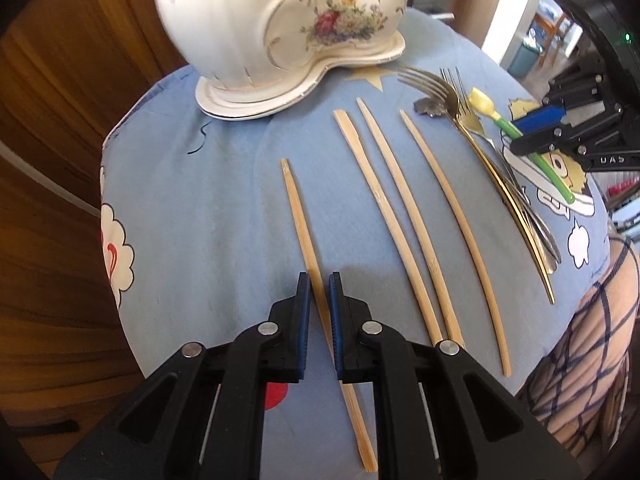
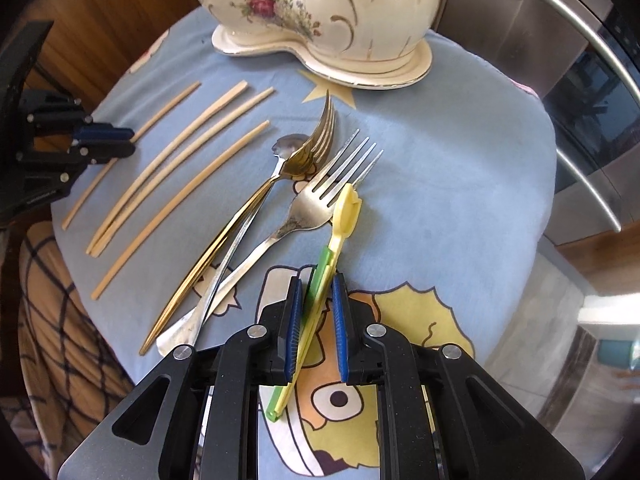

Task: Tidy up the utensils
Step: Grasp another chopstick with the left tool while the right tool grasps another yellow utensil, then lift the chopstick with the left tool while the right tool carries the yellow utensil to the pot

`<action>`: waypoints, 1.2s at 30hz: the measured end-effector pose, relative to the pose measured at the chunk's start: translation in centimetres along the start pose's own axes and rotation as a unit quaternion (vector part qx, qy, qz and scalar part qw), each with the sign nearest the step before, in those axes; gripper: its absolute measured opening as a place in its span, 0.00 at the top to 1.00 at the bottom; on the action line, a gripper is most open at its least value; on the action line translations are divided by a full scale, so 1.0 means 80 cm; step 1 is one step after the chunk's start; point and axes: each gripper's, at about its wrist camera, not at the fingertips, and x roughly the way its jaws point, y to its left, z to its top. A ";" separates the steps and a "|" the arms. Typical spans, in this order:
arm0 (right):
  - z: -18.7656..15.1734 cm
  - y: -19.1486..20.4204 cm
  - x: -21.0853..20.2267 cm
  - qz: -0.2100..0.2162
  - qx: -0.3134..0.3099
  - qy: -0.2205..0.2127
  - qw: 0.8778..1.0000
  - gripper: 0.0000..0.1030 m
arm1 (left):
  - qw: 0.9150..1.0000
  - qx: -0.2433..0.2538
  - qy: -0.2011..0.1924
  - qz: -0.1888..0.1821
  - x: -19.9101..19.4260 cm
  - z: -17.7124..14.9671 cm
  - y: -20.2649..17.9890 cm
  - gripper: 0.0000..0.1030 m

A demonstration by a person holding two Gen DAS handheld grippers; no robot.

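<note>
A floral ceramic pot (image 1: 280,20) stands at the far edge of a blue cartoon-print cloth (image 1: 192,208); a steel appliance (image 2: 560,100) is beside it.

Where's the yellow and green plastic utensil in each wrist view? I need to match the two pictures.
Left wrist: yellow and green plastic utensil at the far right edge, in the right tongs.
Right wrist: bottom centre, between those tongs, its yellow head beside the silver fork.
Shared landmark: the floral porcelain dish at the top.

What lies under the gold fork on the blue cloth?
Under the gold fork a silver spoon crosses; its bowl shows beside the tines. Part of the spoon's handle is covered where the fork passes over it.
</note>
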 end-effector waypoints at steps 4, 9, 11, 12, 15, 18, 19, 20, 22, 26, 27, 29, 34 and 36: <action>0.005 0.009 0.002 -0.013 -0.009 0.010 1.000 0.85 | 1.000 0.001 0.017 -0.003 0.000 0.008 -0.002 0.90; -0.002 0.014 0.001 -0.018 -0.010 0.004 1.000 0.88 | 1.000 0.002 0.010 -0.003 -0.003 0.003 0.001 0.92; -0.006 0.011 -0.001 -0.023 -0.010 0.006 1.000 0.90 | 1.000 0.003 0.008 -0.003 -0.002 0.001 0.003 0.93; -0.007 0.009 -0.003 -0.028 -0.011 0.007 1.000 0.91 | 1.000 0.005 0.007 -0.002 -0.002 0.000 0.003 0.94; -0.009 0.005 -0.005 -0.037 -0.011 0.009 0.999 0.91 | 1.000 0.008 0.006 -0.001 -0.002 -0.003 0.005 0.94; -0.011 0.005 -0.007 -0.039 -0.012 0.009 0.999 0.91 | 1.000 0.013 0.008 0.003 -0.005 -0.006 0.007 0.95; -0.011 0.005 -0.007 -0.040 -0.015 0.009 0.999 0.91 | 1.000 0.015 0.007 0.004 -0.005 -0.005 0.006 0.95; -0.011 0.005 -0.007 -0.041 -0.016 0.009 0.999 0.91 | 1.000 0.017 0.005 0.007 -0.006 -0.004 0.008 0.95; -0.012 0.005 -0.009 -0.043 -0.016 0.005 0.999 0.91 | 1.000 0.008 -0.003 0.006 -0.006 -0.003 0.012 0.95; -0.017 -0.002 -0.022 -0.043 -0.012 -0.013 0.999 0.91 | 0.999 -0.018 -0.039 0.006 -0.017 -0.009 0.033 0.95; -0.017 -0.007 -0.029 -0.042 -0.006 -0.026 0.999 0.91 | 0.998 -0.027 -0.050 0.002 -0.022 -0.012 0.038 0.95; -0.018 -0.014 -0.041 -0.031 0.009 -0.050 0.998 0.91 | 0.996 -0.047 -0.078 -0.005 -0.034 -0.019 0.049 0.95; -0.026 -0.024 -0.070 0.006 0.042 -0.134 0.990 0.91 | 0.981 -0.101 -0.164 -0.015 -0.071 -0.037 0.073 0.95; -0.026 -0.025 -0.077 0.021 0.055 -0.165 0.985 0.91 | 0.974 -0.121 -0.192 -0.014 -0.082 -0.040 0.083 0.95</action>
